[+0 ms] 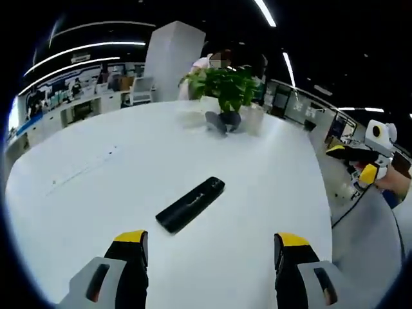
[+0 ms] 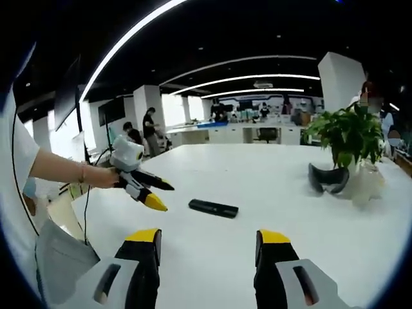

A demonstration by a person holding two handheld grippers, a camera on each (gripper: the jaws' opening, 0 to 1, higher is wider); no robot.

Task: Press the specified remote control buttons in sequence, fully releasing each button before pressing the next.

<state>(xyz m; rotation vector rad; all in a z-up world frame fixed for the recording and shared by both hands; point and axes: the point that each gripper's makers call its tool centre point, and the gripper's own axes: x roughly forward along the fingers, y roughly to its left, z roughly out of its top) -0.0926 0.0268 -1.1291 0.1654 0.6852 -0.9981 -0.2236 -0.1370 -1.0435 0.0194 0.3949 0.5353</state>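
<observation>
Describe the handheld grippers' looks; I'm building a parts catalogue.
Each gripper has two black jaws with yellow tips on grey housings with dark slots. Seen from outside, the left gripper has a white rounded body, and a black cable hangs beneath it.

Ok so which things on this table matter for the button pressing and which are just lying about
For the job:
remote control
left tool, open
right tool, open

Just lying about:
potted plant
dark headset-like item beside the plant
white table, the surface under everything

remote control lying on the table, potted plant near its far edge beyond
</observation>
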